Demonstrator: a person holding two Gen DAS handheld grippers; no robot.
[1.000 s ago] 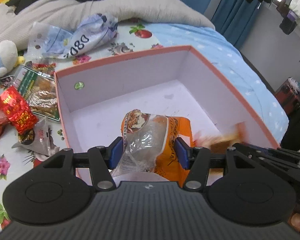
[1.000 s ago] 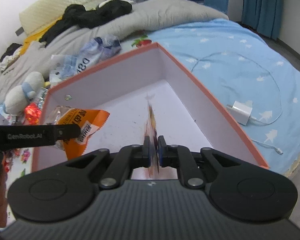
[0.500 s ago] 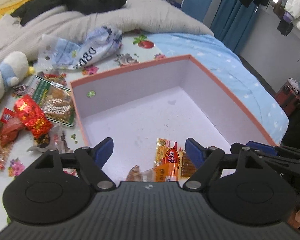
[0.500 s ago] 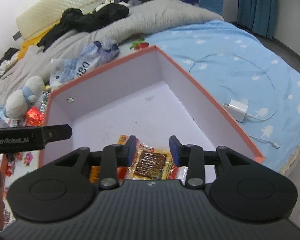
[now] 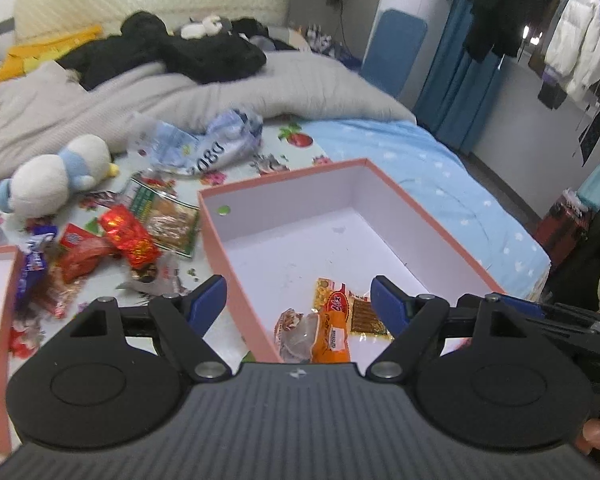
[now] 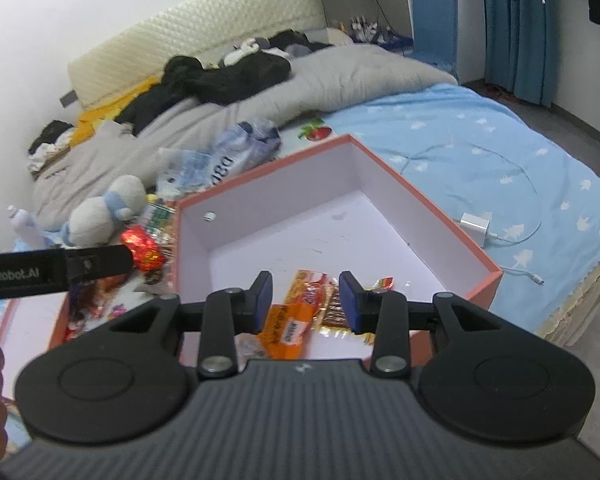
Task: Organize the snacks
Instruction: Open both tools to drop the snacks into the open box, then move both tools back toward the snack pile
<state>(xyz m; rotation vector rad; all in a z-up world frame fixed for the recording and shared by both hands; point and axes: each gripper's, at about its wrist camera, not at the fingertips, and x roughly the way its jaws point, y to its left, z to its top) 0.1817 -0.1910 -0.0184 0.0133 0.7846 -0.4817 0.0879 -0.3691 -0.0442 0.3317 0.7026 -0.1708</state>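
Left wrist view first, sweeping from the far left: a plush toy (image 5: 56, 178) lies on the bed beside a heap of loose snacks (image 5: 112, 240), red wrappers and a green packet all waiting outside the pink box (image 5: 432, 224). The left claw (image 5: 298, 300) hangs over the box's near left wall, jaws spread wide and gripping nothing, and it looks placed to swing toward that heap for the next pick. Just inside the box's near corner sit an orange packet (image 5: 332, 332) and a brown snack bar packet (image 5: 364, 314), touching one another on the box floor. Over to the right wrist view: the right claw (image 6: 305, 298) hovers above those same two packets, jaws parted and empty too. Off to the right, a white charger (image 6: 474, 224) and its cable rest on the blue sheet (image 6: 480, 140), well apart from the box.
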